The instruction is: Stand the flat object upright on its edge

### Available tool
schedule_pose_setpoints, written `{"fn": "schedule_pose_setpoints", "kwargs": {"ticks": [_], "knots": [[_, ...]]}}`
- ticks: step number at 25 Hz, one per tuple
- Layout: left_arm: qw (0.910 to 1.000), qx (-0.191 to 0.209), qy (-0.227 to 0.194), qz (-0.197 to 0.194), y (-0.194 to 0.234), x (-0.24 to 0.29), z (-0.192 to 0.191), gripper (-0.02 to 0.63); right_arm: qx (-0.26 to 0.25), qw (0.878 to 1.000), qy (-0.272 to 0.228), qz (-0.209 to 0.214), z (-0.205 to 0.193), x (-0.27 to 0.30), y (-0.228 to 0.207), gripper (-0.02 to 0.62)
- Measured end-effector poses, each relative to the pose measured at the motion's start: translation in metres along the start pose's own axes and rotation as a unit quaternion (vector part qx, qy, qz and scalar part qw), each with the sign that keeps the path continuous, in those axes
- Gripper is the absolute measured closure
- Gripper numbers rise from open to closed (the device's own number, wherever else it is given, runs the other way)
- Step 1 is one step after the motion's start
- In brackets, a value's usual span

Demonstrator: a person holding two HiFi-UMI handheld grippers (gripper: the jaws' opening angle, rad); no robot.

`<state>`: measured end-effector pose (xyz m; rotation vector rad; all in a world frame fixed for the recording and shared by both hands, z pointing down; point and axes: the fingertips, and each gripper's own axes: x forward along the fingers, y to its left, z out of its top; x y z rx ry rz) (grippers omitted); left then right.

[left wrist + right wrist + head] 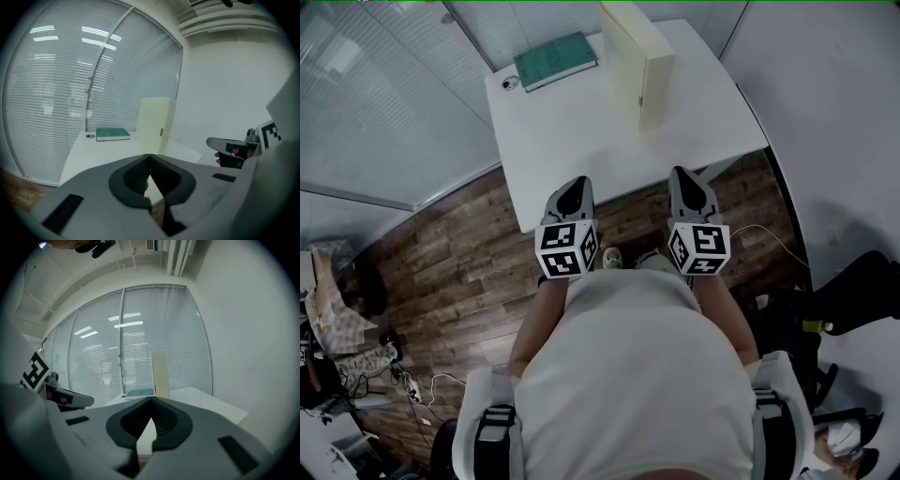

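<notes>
At the far right of the white tabletop (581, 131) stands the flat cream object (642, 61) — upright on one narrow edge, its broad faces vertical, with nothing propping or touching it. Both gripper views show it the same way: a pale slab rising from the tabletop ahead of the tongs, seen partly broadside from the left (154, 124) and edge-on from the right (160, 373).

To its left, at the far left corner, a green book (555, 59) lies flat, well apart from the cream object; a small round item (508, 82) sits just beside the book's left end.

Off the near edge of the tabletop, over the wooden floor (459, 262), the person holds the two pairs of tongs close to the body and side by side. The left tongs (572, 195) have their jaws together at the tips with nothing between them. The right tongs (689, 187) are likewise closed and empty — neither pair touches the tabletop or anything on it.

Beyond the tabletop, slatted blinds (51, 93) cover the glazed wall.
</notes>
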<state>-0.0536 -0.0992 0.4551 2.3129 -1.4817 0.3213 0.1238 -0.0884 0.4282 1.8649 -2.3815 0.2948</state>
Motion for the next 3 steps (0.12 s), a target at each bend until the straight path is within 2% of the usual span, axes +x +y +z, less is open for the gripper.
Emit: {"fn": "schedule_pose_setpoints", "kwargs": {"ticks": [3], "knots": [[1.0, 0.0, 0.002, 0.0, 0.0, 0.0, -0.0016, 0.588, 0.0, 1.0, 0.0, 0.002, -0.0002, -0.0001, 0.0006, 0.578]]}}
